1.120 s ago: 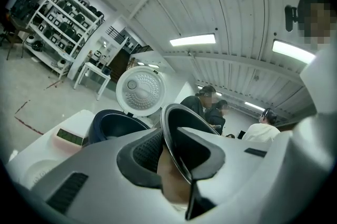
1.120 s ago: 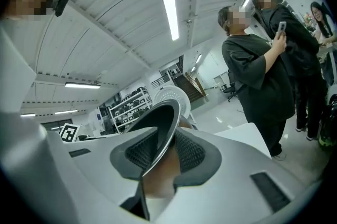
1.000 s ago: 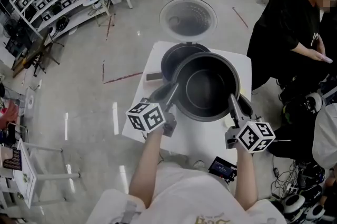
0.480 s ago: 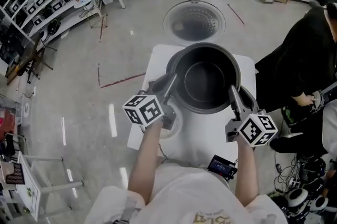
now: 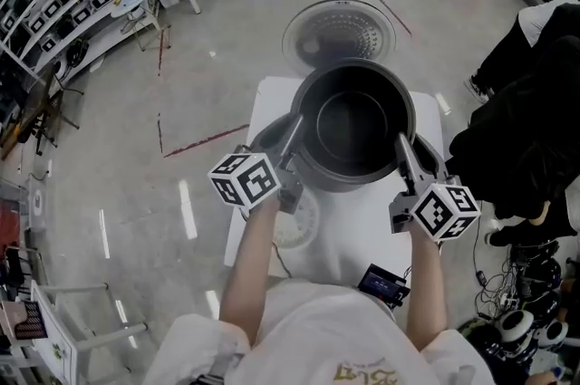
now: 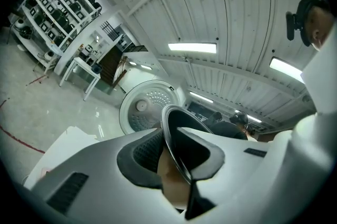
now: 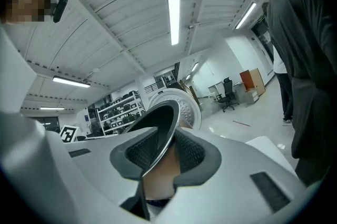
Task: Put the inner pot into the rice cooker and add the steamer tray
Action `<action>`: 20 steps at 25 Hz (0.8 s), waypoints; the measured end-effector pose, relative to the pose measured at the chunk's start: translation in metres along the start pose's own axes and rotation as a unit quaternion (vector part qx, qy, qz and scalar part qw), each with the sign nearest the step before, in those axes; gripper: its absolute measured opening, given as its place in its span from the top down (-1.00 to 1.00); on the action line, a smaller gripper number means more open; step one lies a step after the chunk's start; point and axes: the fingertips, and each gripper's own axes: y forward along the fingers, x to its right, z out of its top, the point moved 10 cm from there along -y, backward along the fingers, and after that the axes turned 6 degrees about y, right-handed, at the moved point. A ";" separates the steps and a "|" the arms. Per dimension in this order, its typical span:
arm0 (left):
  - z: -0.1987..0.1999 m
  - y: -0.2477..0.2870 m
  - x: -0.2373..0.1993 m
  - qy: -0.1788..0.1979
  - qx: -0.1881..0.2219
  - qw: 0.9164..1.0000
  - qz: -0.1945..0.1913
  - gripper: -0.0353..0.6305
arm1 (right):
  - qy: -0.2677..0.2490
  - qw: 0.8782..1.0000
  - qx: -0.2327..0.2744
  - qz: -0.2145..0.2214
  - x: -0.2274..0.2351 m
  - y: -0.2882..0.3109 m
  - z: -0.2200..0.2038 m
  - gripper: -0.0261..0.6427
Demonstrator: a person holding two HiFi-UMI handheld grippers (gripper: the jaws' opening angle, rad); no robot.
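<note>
Seen from above, the left gripper [image 5: 292, 139] and the right gripper [image 5: 404, 155] each have their jaws clamped narrowly on opposite sides of the dark pot's [image 5: 353, 125] rim, holding it over the open cooker [image 5: 265, 137] on a white bench [image 5: 353, 238].

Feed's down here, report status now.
Left claw and right claw shut on inner pot rim. Pot above rice cooker, not seated. Lid open, nothing in the way.

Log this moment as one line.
left hand-held gripper: shut on round dark metal inner pot rim | right hand-held gripper: shut on opposite rim | pot: over open grey rice cooker, unseated
</note>
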 end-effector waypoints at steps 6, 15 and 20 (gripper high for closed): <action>-0.007 0.007 -0.020 -0.006 -0.018 1.000 -0.004 0.61 | 0.012 1.000 -0.015 -0.020 0.006 0.013 -0.016 0.58; -0.021 0.026 -0.046 -0.017 -0.044 0.999 -0.002 0.61 | 0.016 0.998 -0.046 -0.042 0.027 0.038 -0.030 0.58; -0.028 0.031 -0.062 -0.026 -0.058 0.998 0.001 0.61 | 0.013 0.997 -0.063 -0.053 0.032 0.050 -0.039 0.57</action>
